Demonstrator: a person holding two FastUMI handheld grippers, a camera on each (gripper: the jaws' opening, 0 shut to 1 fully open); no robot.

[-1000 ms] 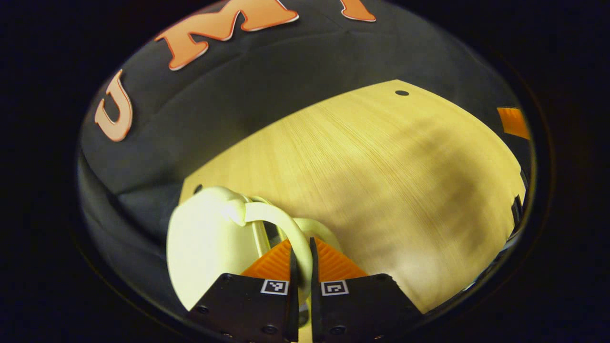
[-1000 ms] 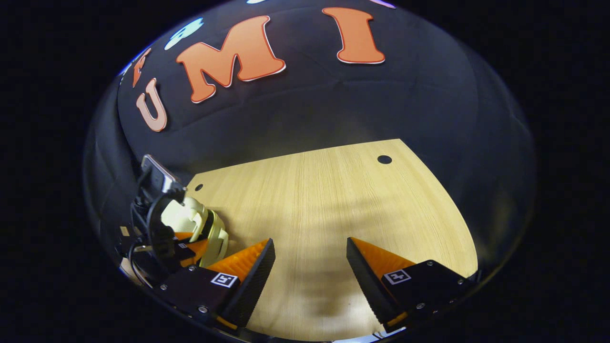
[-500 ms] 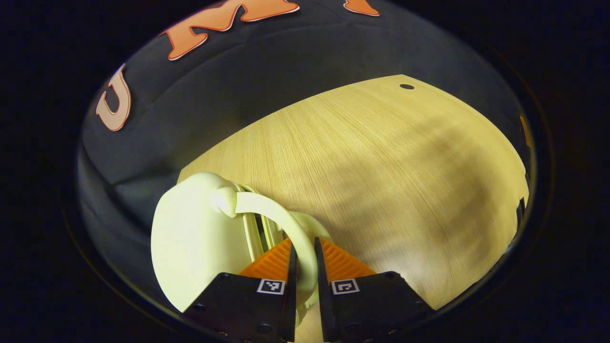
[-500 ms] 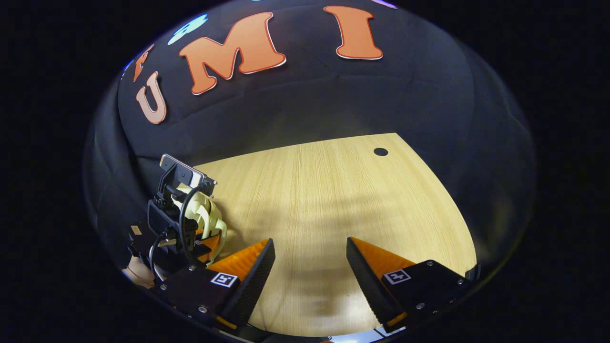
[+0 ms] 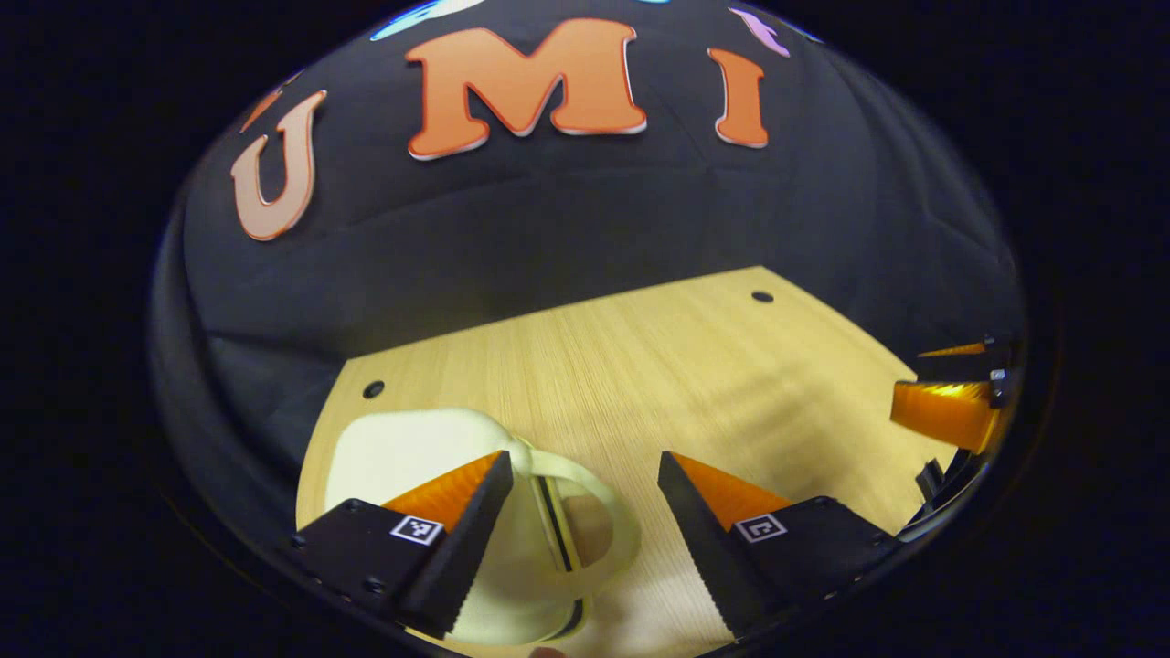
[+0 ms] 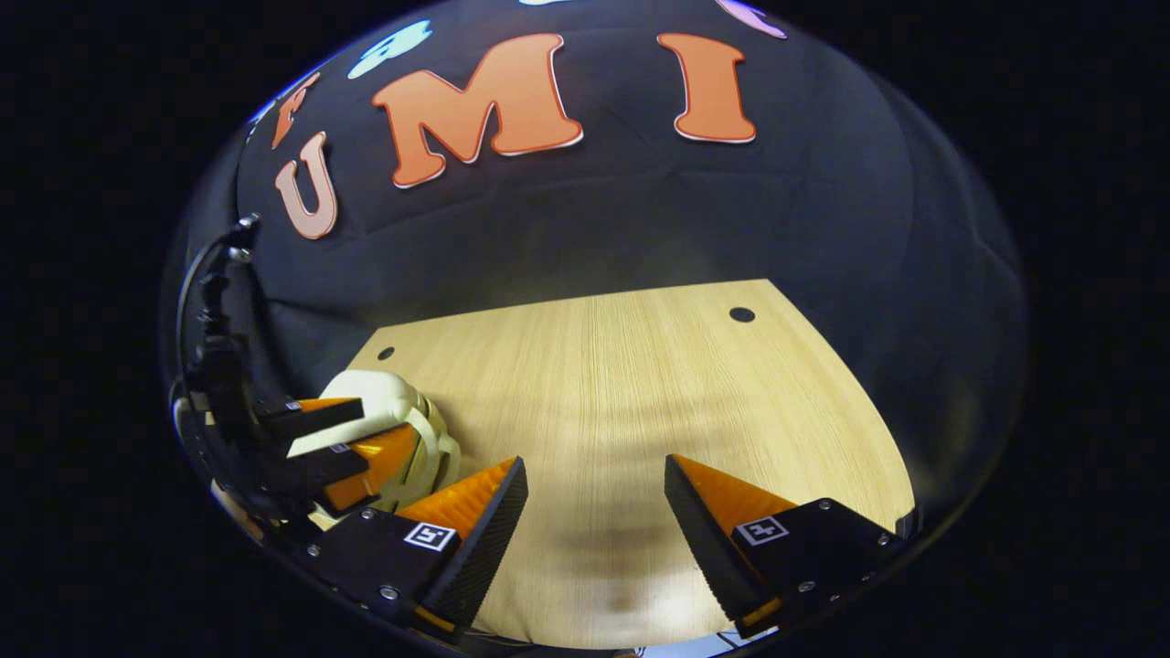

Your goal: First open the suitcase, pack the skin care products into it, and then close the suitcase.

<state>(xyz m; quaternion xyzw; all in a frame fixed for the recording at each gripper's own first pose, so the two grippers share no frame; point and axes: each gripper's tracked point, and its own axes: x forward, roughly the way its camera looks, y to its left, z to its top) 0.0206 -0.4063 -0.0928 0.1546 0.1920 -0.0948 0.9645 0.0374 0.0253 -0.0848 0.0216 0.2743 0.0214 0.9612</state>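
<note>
- Wooden table (image 6: 640, 411) under both grippers, pale grain, with a few small dark holes (image 6: 741, 314) near its far corners and the black cloth wall (image 6: 594, 219) rising just behind it.
- The cream suitcase (image 5: 411, 452) sits at the table's left near corner, a small rounded hard shell, lying flat with its curved handle (image 5: 603, 512) sticking out toward the middle of the table.
- From the right gripper view the suitcase (image 6: 384, 402) is partly hidden behind the left gripper's fingers and body, so only its rounded top and ribbed side edge peek out.
- Left gripper (image 5: 576, 530): jaws spread wide, hovering right over the suitcase. The left-hand finger covers part of the shell, and the handle loop lies in the gap between the fingers. Neither finger is pressing on it; whether one grazes the shell, I can't tell.
- That same left gripper (image 6: 352, 439) shows at the left edge of the right gripper view, cable trailing up behind it.
- Right gripper (image 6: 594, 512): jaws wide apart too, nothing between them but bare wood, well off from the suitcase.
- Its fingers (image 5: 946, 411) turn up at the far right of the left gripper view.
</note>
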